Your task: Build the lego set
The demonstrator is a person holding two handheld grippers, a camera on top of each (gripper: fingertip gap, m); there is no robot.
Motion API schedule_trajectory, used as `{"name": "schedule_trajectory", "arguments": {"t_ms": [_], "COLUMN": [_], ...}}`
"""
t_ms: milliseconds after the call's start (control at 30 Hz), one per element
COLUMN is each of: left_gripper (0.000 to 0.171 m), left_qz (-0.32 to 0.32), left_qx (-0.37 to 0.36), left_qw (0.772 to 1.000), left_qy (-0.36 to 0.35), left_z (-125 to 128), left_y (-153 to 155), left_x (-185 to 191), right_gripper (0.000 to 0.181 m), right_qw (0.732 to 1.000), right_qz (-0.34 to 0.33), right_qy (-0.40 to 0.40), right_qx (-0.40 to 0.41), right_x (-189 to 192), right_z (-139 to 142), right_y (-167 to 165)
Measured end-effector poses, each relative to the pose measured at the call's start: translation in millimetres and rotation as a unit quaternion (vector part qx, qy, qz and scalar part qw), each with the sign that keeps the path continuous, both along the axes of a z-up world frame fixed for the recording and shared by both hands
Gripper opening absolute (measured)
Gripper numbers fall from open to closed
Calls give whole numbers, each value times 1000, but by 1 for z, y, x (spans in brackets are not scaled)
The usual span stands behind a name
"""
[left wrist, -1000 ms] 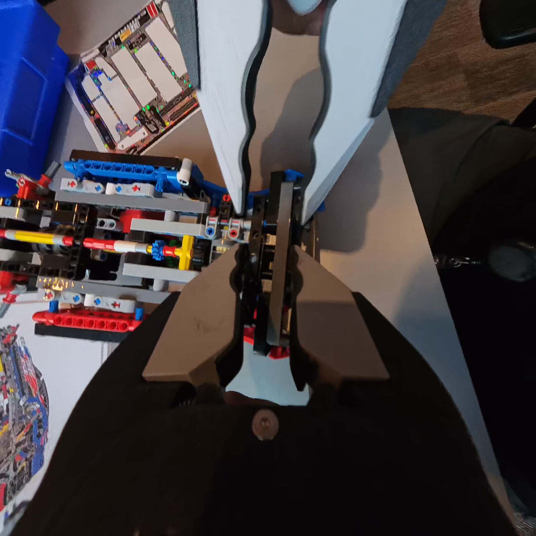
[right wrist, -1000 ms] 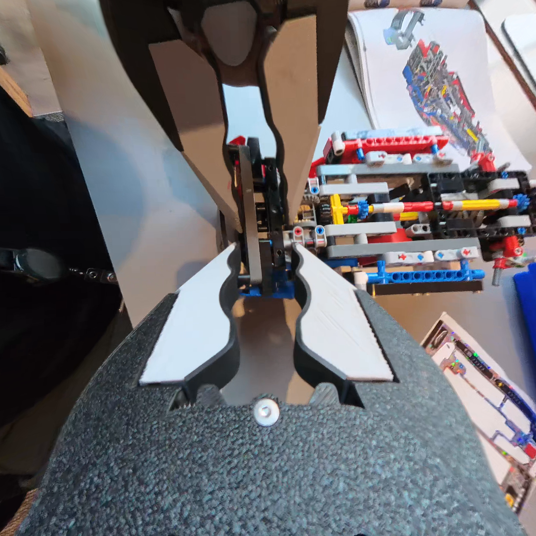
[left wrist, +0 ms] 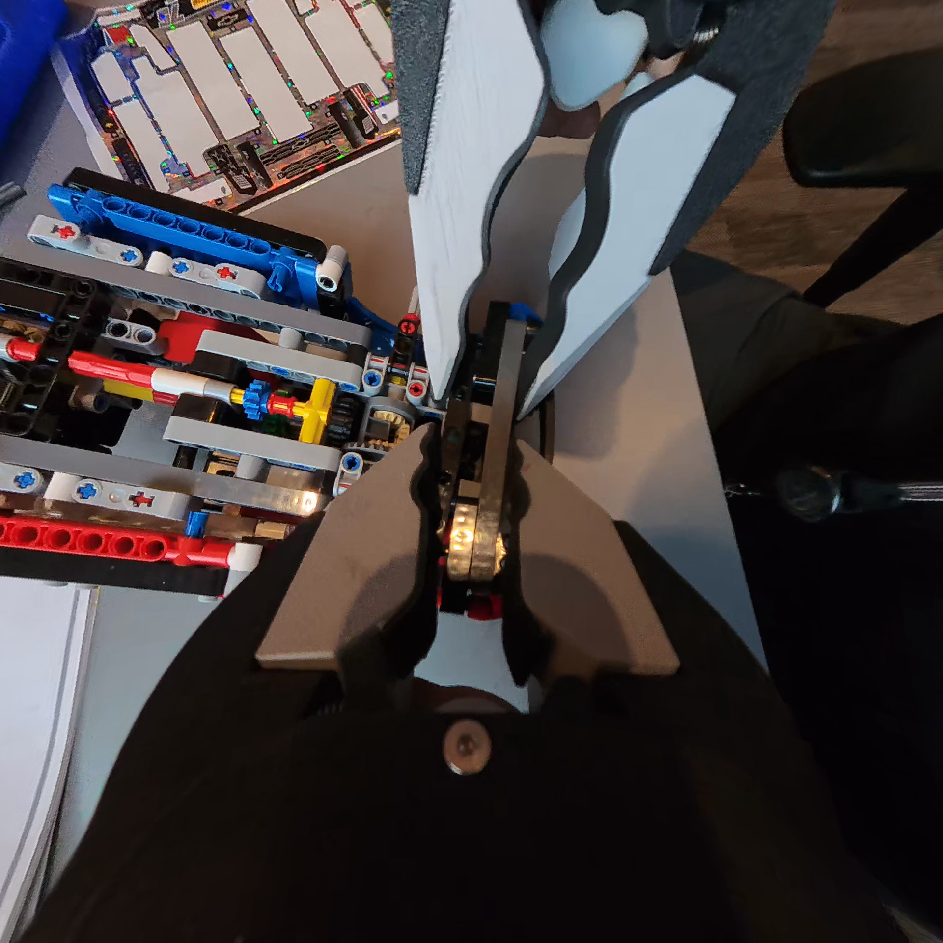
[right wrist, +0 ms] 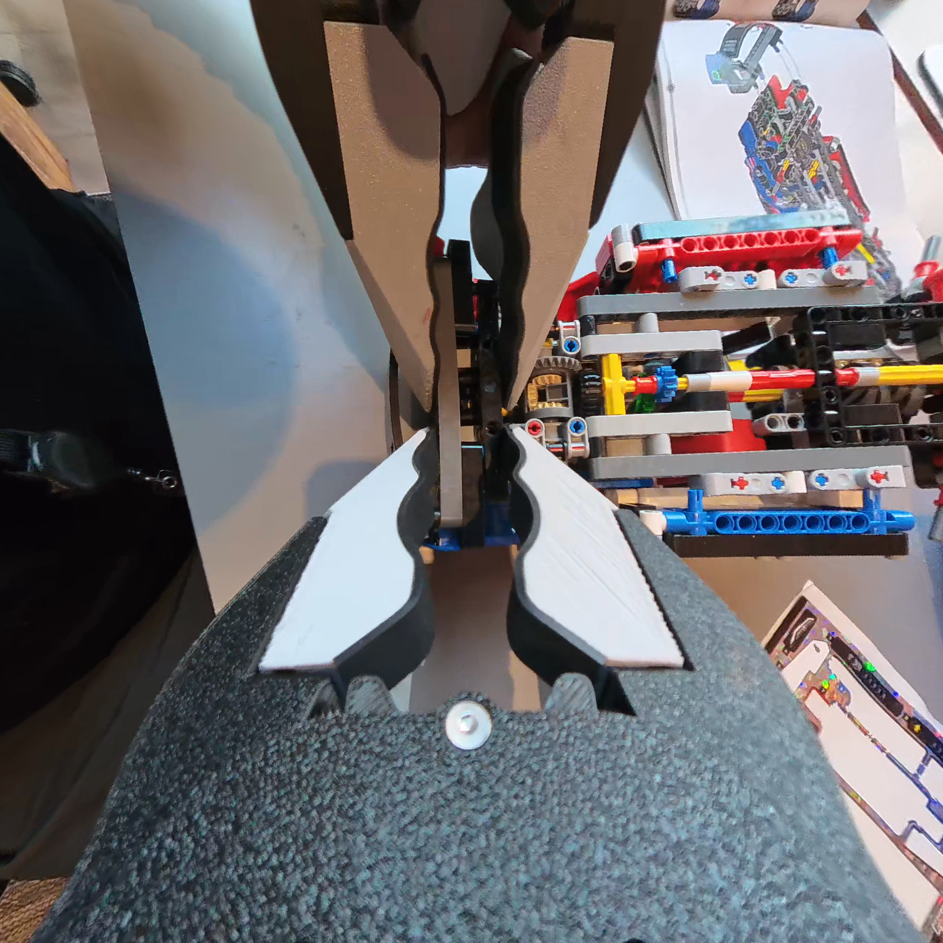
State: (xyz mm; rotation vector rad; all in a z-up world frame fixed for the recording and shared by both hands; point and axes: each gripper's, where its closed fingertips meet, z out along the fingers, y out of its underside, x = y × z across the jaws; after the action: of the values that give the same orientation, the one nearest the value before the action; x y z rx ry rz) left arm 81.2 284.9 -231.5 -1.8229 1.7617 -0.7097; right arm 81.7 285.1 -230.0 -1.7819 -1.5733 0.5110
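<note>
Model: Lego chassis (left wrist: 214,408) of grey, red and blue studless beams lies flat on the worktop (left wrist: 627,459); its far end is cut off.
End plate: black and grey upright slab (left wrist: 490,439) at the chassis end, between both grippers.
Left gripper (left wrist: 474,449): tan wavy-edged fingers clamped on the plate's sides.
Right gripper (right wrist: 467,433): pale, ribbed fingers pinch the same plate from the opposite side.
Hidden: plate's joint to the chassis is masked by fingers.
Nearby: glittery sticker sheet (left wrist: 245,97), instruction booklet (right wrist: 796,117).
</note>
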Motion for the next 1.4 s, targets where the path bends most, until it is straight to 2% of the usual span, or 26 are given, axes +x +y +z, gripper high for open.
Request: {"name": "schedule_trajectory", "arguments": {"t_ms": [233,333,467,533,567,600,667,833,1033,1167,1267,1400], "left_gripper": [21,25,27,43,45,39,41,29,25,24,22,19], "left_qz": [22,11,28,36,39,32,27,16,-18,-27,-11,-4], "left_qx": [-12,62,70,51,50,35,9,21,46,67,47,22], "left_qw": [1000,998,997,998,998,999,1000,1000,999,997,999,1000], "left_qy": [-9,-12,-11,22,23,10,9,13,19,24,24,8], "left_z": [0,0,24,19,17,18,15,8,5,3,4,6], "left_y": [1,0,3,4,6,3,-2,0,-4,-3,-3,-2], "left_x": [-1,0,-23,-41,-45,-45,-42,-35,-30,-32,-31,-26], "right_gripper": [25,27,28,29,29,29,33,32,30,26,24,23], "right_qw": [999,998,998,998,997,996,996,999,999,999,999,998], "right_qz": [-12,-19,-29,-33,-36,-37,-32,4,24,32,34,39], "right_qy": [32,39,27,31,38,41,42,34,-8,-9,-6,13], "right_qx": [-16,-42,-50,-53,-58,-67,-72,-23,-42,-33,-24,-57], "right_x": [-1,1,0,1,1,1,0,-15,-32,-35,-34,-31], "right_z": [1,0,1,4,6,6,8,23,6,5,5,6], "right_y": [1,-1,-1,-1,-1,-2,-4,-6,-2,-1,0,0]}}
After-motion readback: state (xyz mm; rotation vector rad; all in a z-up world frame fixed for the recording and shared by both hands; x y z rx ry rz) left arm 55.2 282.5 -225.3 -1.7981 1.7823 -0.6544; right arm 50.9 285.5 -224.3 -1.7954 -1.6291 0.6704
